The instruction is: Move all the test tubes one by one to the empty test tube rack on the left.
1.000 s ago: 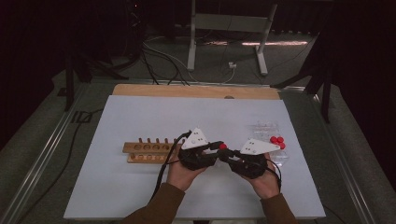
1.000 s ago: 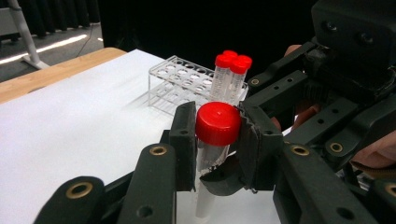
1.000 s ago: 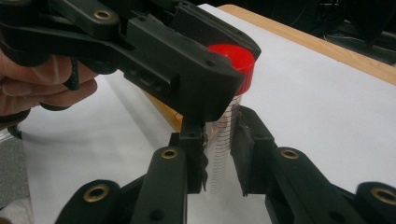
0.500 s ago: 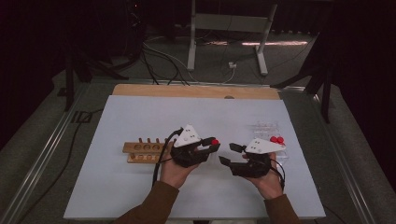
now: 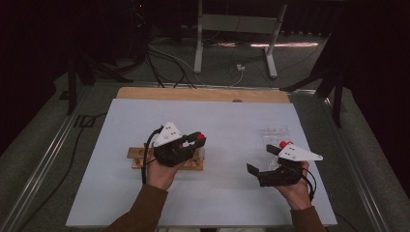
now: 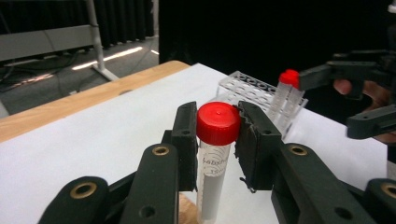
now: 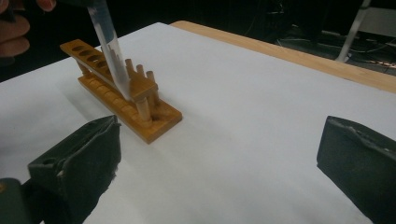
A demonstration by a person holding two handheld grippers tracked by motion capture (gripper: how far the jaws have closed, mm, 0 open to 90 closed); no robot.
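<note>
My left gripper (image 5: 198,140) is shut on a clear tube with a red cap (image 6: 217,140), pads pressed on it just below the cap. It holds the tube tilted over the right end of the wooden rack (image 5: 138,153), and the tube (image 7: 109,42) hangs above the rack's holes (image 7: 126,100). My right gripper (image 5: 254,173) stands open to the right; its jaws have just been opening and nothing is between them (image 7: 219,154). A clear plastic rack (image 5: 273,131) behind it holds a red-capped tube (image 6: 288,79).
The white mat (image 5: 232,116) covers the table, with a wooden strip (image 5: 203,94) along its far edge. Beyond the table lie floor cables and a metal stand (image 5: 237,21). Bare mat lies between the two racks.
The two grippers met at mid-table before. Now they have parted: the left carried the tube leftward over the wooden rack, and the right moved right with its jaws opened wide.
</note>
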